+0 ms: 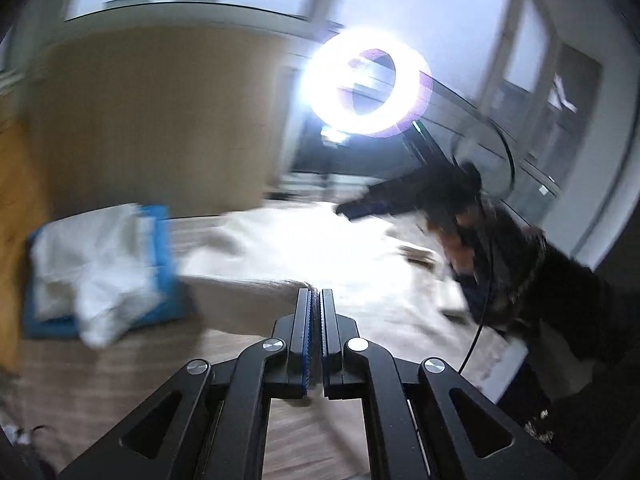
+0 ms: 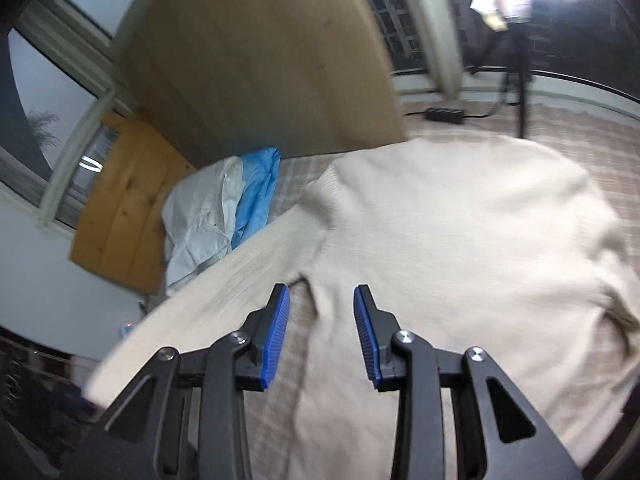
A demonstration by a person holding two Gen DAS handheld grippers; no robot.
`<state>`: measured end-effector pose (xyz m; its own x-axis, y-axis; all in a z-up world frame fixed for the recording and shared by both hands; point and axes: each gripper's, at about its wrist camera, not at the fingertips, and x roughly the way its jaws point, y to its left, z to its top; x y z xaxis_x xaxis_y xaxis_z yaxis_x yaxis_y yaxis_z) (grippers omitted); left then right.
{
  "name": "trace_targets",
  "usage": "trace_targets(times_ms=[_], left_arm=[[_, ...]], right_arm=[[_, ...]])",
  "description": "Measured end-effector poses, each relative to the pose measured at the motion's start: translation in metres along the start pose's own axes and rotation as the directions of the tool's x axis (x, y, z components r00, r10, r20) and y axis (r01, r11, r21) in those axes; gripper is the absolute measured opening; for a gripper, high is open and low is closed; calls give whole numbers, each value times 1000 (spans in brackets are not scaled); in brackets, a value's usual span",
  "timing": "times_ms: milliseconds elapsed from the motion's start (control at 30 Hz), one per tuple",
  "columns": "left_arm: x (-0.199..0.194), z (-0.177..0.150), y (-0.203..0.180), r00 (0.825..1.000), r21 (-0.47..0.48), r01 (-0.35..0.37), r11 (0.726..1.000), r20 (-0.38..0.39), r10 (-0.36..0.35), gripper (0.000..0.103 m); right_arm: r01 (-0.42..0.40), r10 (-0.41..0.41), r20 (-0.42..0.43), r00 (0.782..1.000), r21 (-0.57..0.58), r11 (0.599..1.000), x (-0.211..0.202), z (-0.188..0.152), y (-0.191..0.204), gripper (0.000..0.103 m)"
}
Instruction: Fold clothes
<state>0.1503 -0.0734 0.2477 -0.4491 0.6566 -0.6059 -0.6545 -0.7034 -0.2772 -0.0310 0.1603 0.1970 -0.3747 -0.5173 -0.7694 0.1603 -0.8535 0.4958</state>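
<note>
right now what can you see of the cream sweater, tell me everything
The cream sweater looks like a fine ribbed knit, spread flat and unfolded on the checked beige bedcover. One long sleeve stretches out towards the white and blue pile of fabric. The open right gripper hovers at the underarm. Motion blur hides finer detail.
</note>
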Motion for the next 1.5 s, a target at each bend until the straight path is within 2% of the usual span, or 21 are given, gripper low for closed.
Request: trace_targets(times_ms=[67,200,300,400,433,500,567,700,800,933,1000,1133,1200,1300,1333,1400,1500], left_arm=[[29,-9,-38,998,49,42,998,-52,-39,3],[92,-52,-108,977,192,46,980,-214,-4,3],[123,-86,-121,948,162,4,987,-316,48,3],[129,-103,-116,925,81,-71,994,-367,96,4],[125,-105,-111,925,38,-89,995,-368,97,6],[109,-107,-99,937,-57,-121,991,-336,95,8],[93,-114,-85,945,-156,-151,976,-312,96,7],[77,-138,-59,958,-363,-189,913,-271,91,6],[94,-149,-54,956,-445,-191,875,-285,64,6],[126,-158,-54,957,-495,-165,853,-290,17,8],[137,-163,-52,954,-525,-157,836,-300,-9,9],[150,-172,-51,950,-569,-160,807,-311,-30,23],[153,-172,-54,951,-570,-157,806,-306,-31,32],[157,-170,-61,954,-560,-157,814,-299,-23,29],[159,-169,-63,955,-556,-156,816,-297,-20,10],[162,-168,-67,956,-550,-156,821,-293,-15,5],[162,-166,-72,959,-544,-153,825,-282,-8,4]], right_arm=[[7,-7,-4,1000,-8,1000,-21,-4,-23,33],[37,-38,-40,998,-30,999,-35,-6,-63,38],[13,-18,-89,996,-54,998,-16,-1,-70,38],[-30,12,-130,991,-132,991,16,10,-53,38],[-36,14,-138,990,-164,986,30,15,-43,39],[-45,13,-155,988,-201,979,60,24,-28,40],[-47,8,-176,984,-216,975,93,32,-14,41],[-25,-31,-213,977,-252,967,152,47,6,40],[-74,-9,-265,964,-300,951,174,45,30,41],[-73,-89,-304,949,-483,873,195,19,78,41],[-66,-129,-323,938,-528,847,204,5,92,41],[-41,-209,-343,916,-598,801,217,-18,112,41],[-3,-270,-325,906,-644,765,224,-28,116,41],[54,-342,-304,889,-673,738,237,-36,114,41],[60,-347,-302,888,-671,739,239,-37,112,41],[54,-323,-301,897,-651,757,237,-34,109,39],[36,-284,-317,905,-607,794,232,-26,105,18]])
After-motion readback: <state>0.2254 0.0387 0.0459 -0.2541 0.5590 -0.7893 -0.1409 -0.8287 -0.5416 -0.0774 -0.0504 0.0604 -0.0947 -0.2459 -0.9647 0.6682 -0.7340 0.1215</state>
